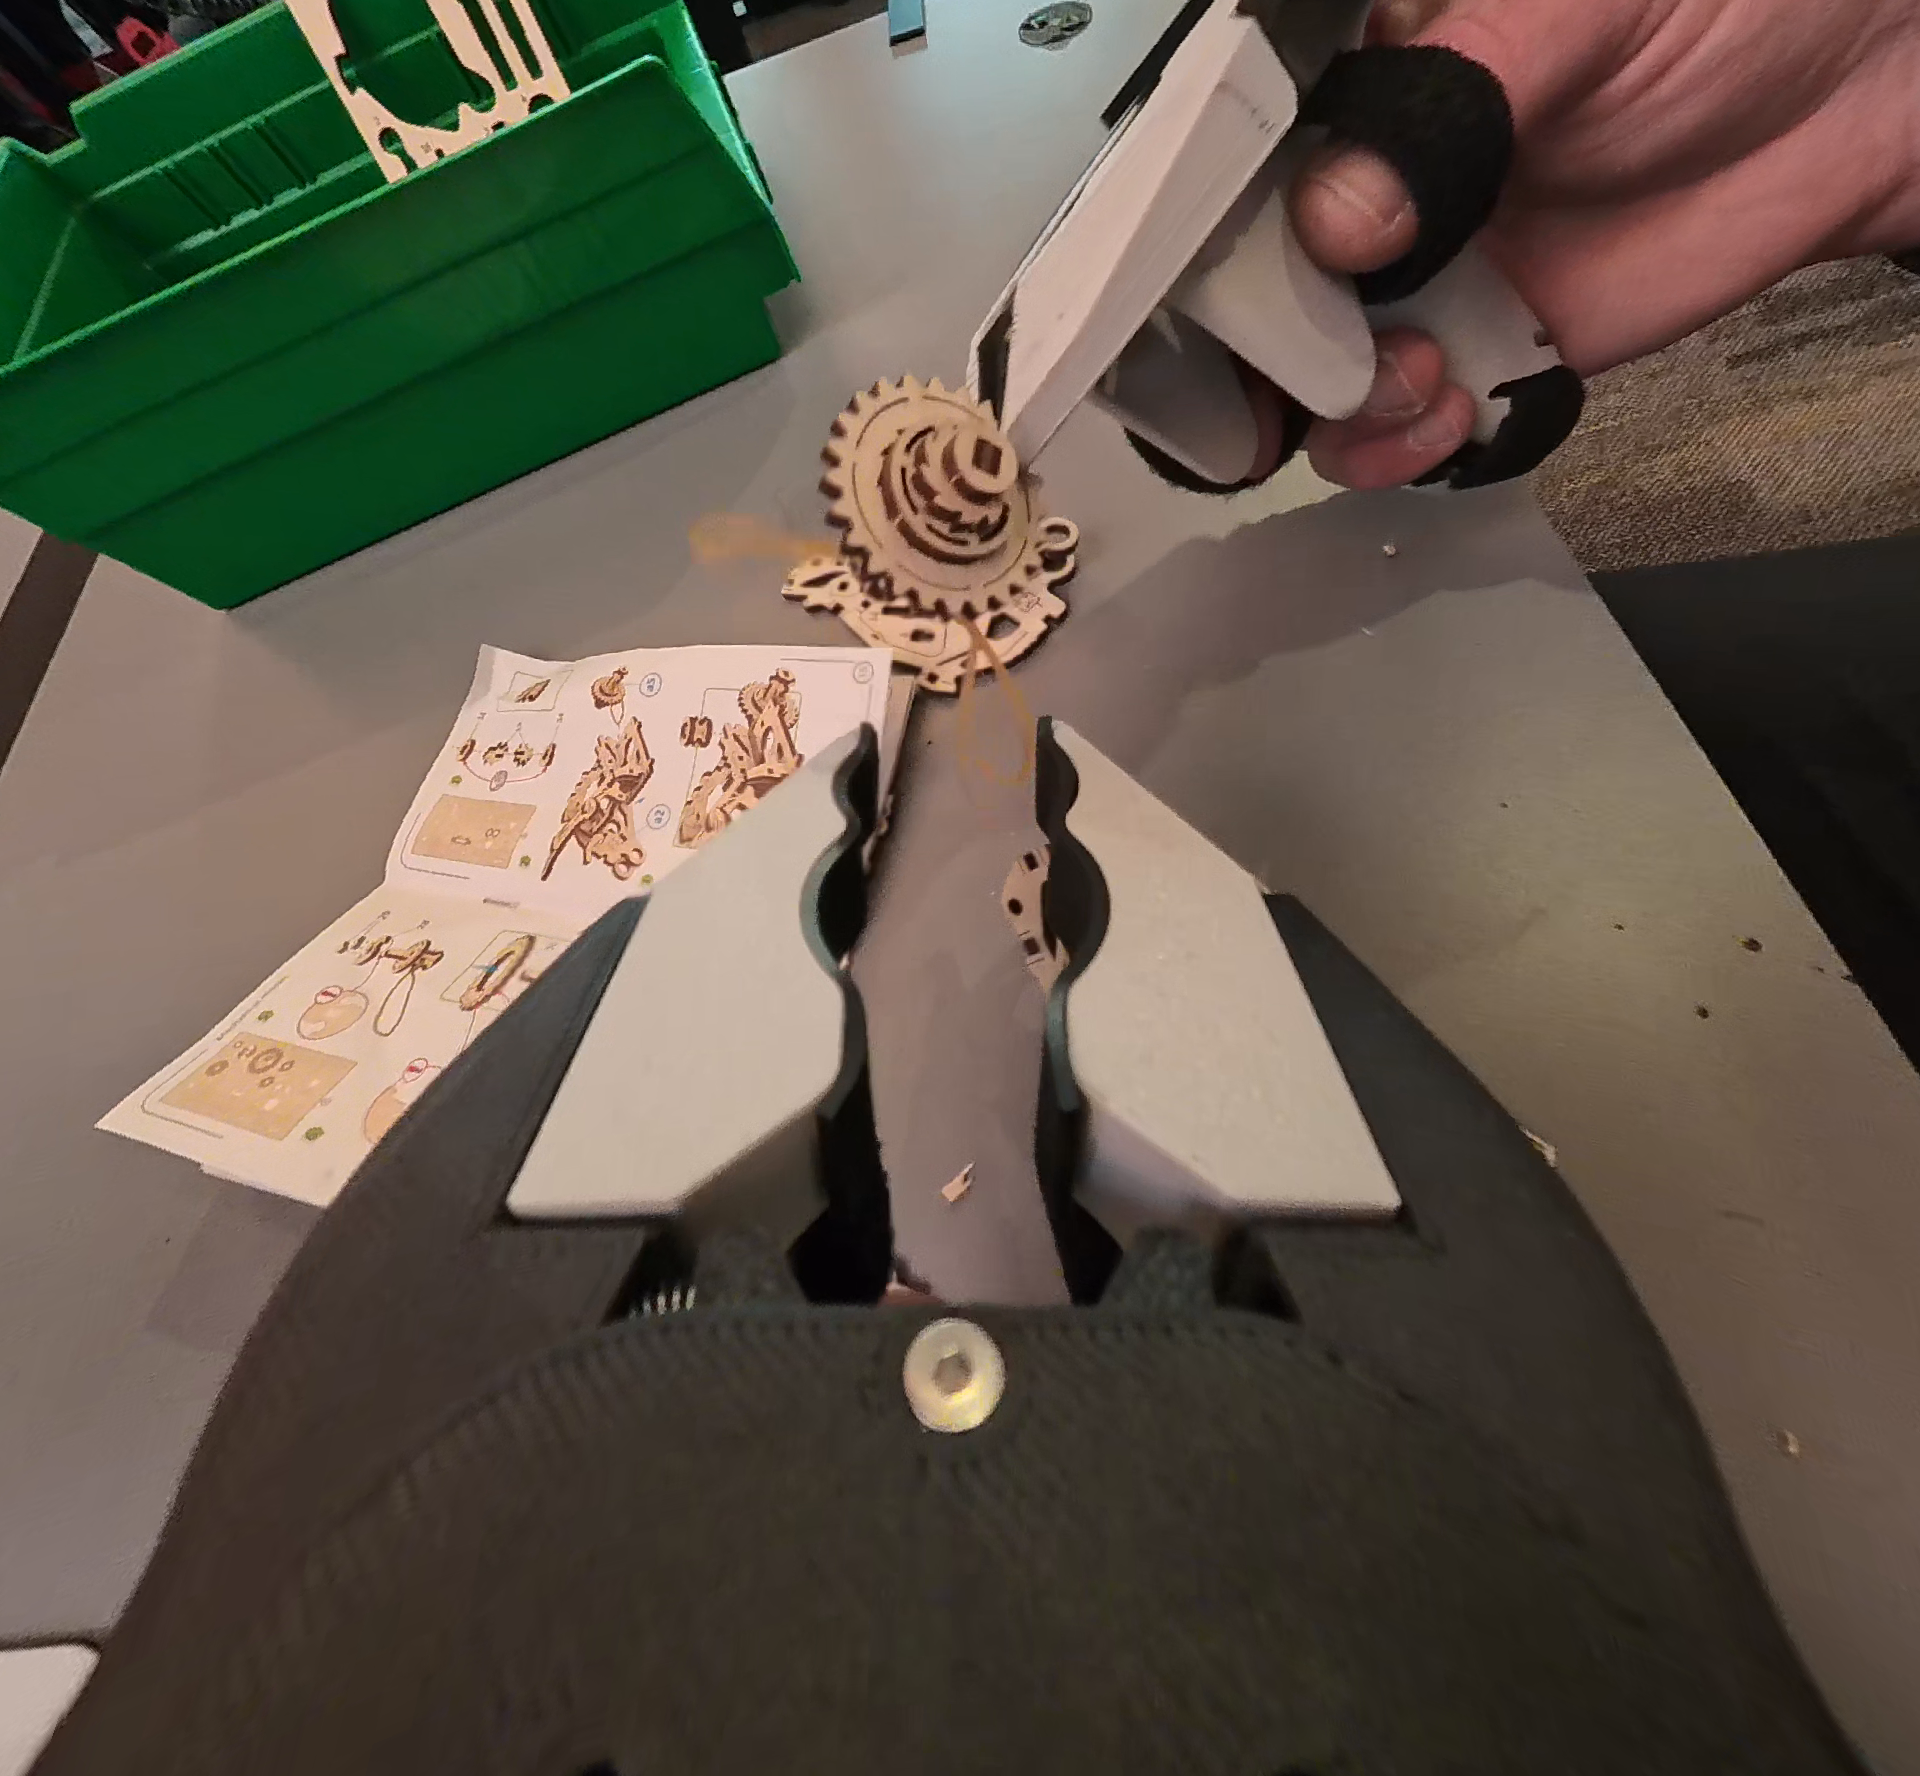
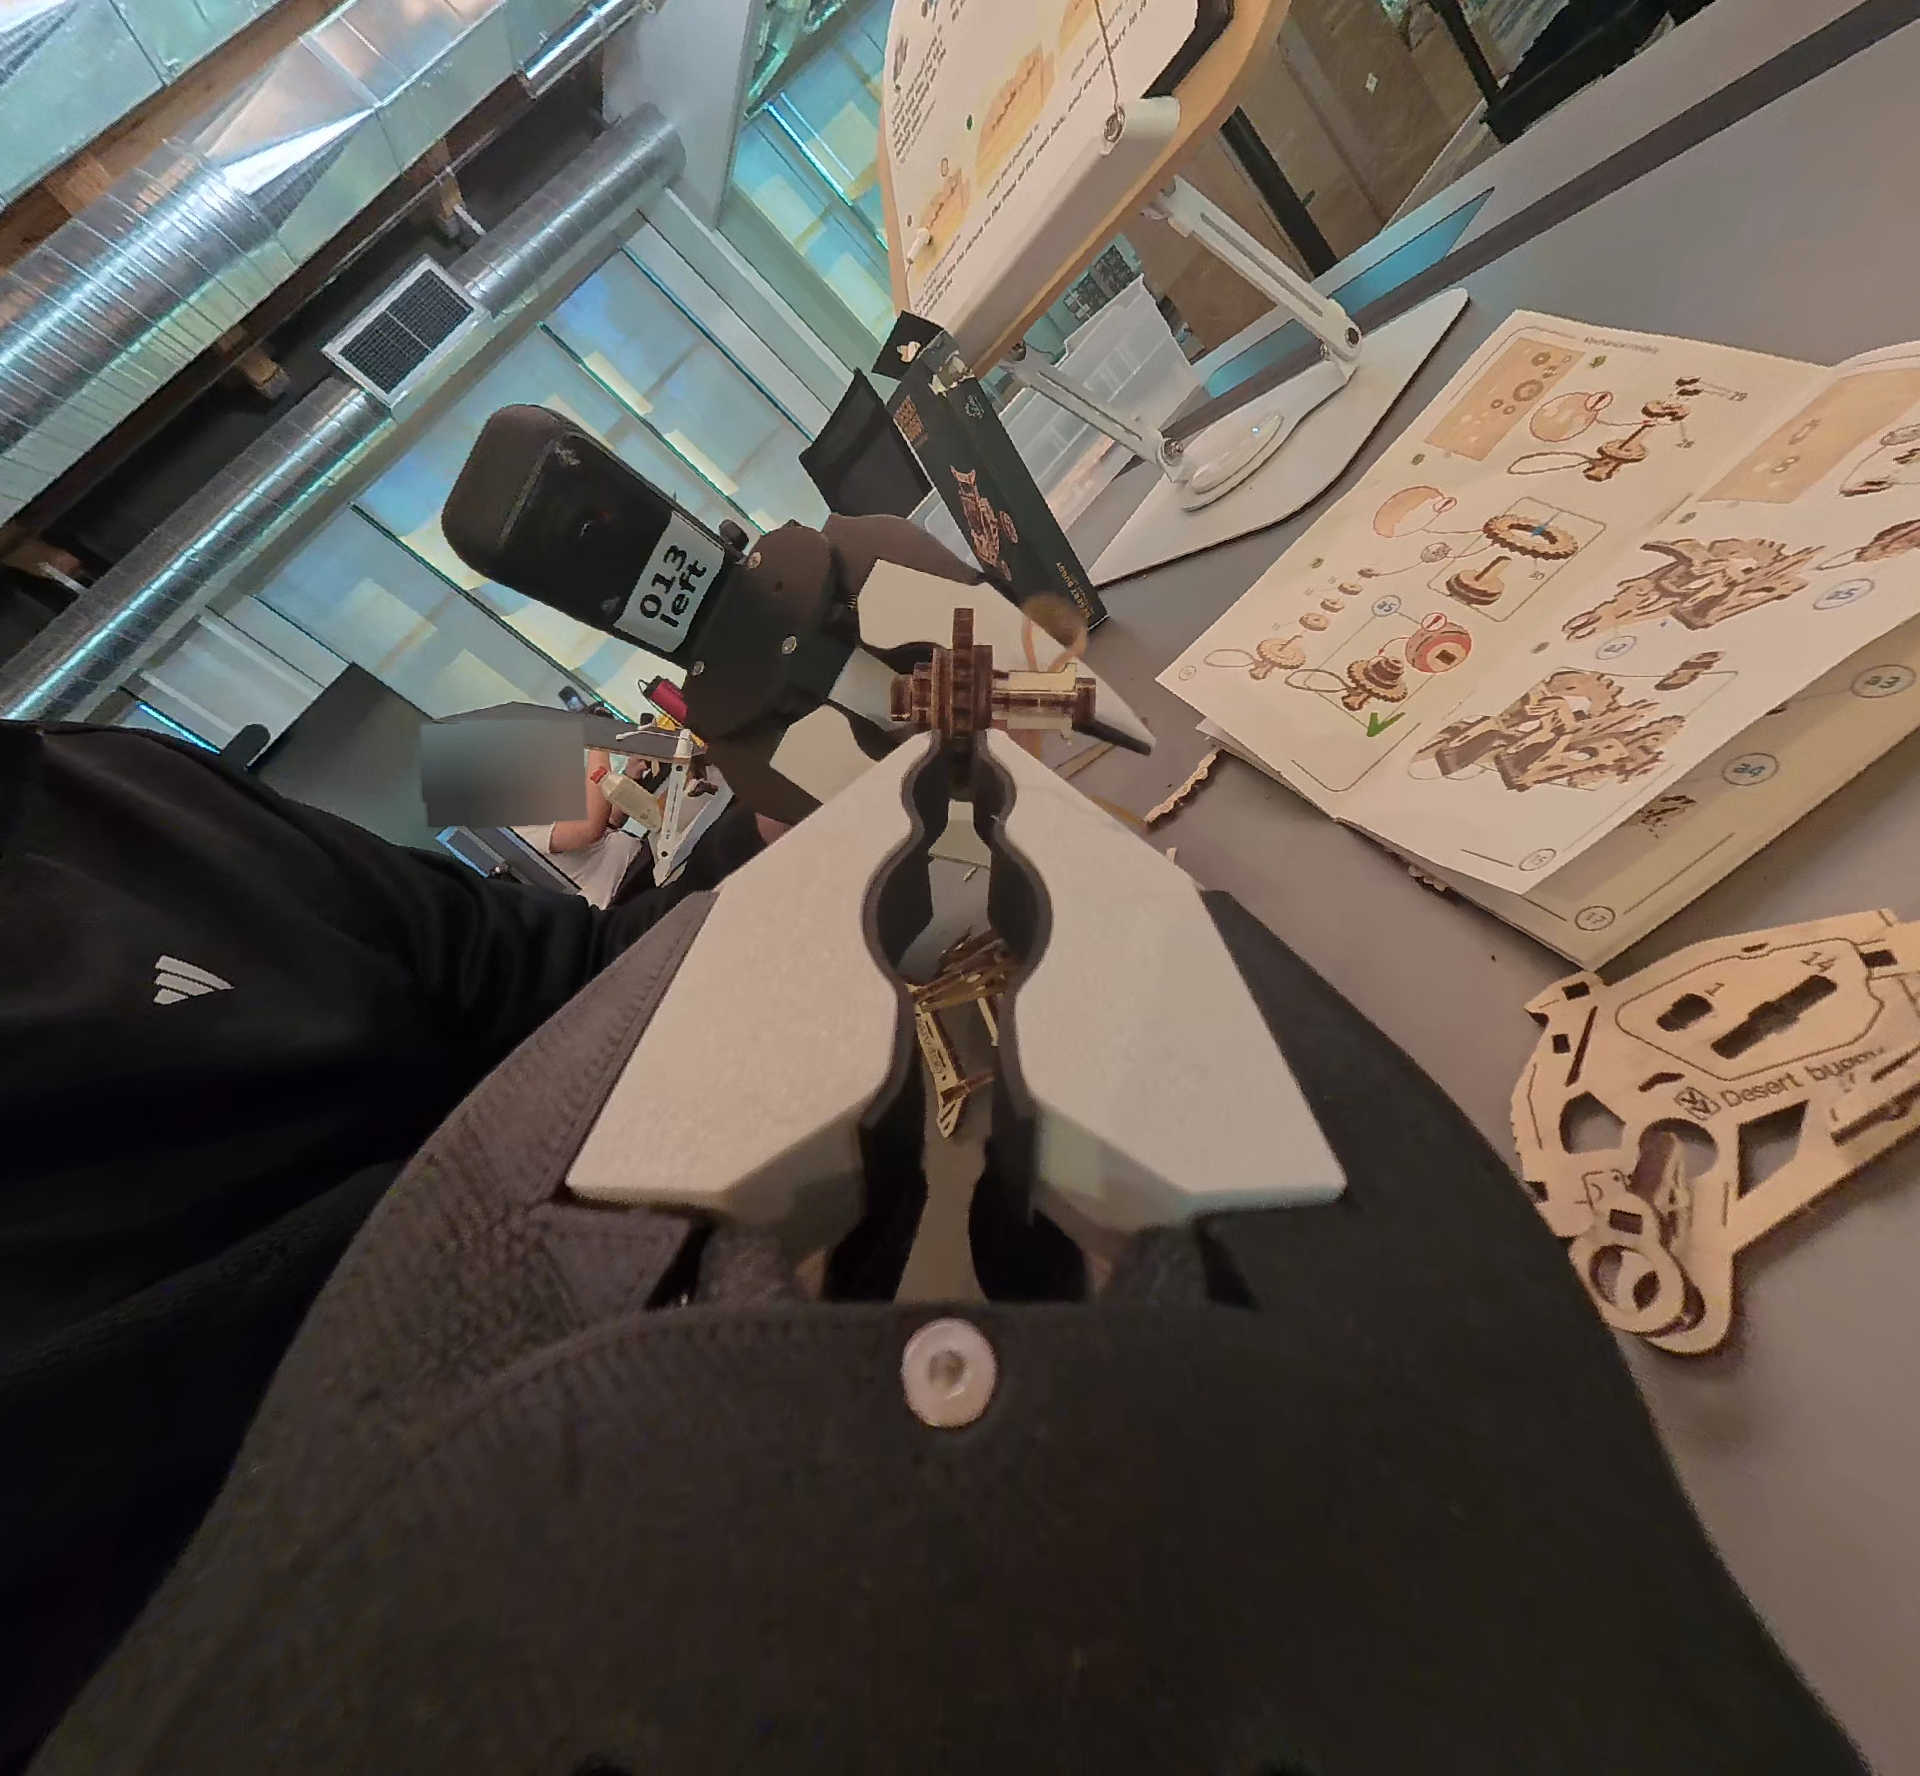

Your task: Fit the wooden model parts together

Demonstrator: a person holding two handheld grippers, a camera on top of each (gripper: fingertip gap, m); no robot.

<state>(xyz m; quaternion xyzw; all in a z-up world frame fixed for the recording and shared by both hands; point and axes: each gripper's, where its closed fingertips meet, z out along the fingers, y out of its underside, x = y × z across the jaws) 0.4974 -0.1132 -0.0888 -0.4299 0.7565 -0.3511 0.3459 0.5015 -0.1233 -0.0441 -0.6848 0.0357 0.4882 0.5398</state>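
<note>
My right gripper is shut on the edge of a wooden gear with a stepped spindle. In the left wrist view it comes in from the upper right and holds the gear tilted just over a flat wooden part on the grey table. I cannot tell whether the two touch. A rubber band trails from them. My left gripper is open and empty, short of the gear. A small curved wooden piece shows beside its right finger, seemingly on the table.
Green bins with punched wooden sheets stand at the far left. An open instruction booklet lies left of my left gripper and also shows in the right wrist view. A wooden part sheet, a black box and a tablet stand are nearby. My hands' fingertips stand some 5 cm from each other.
</note>
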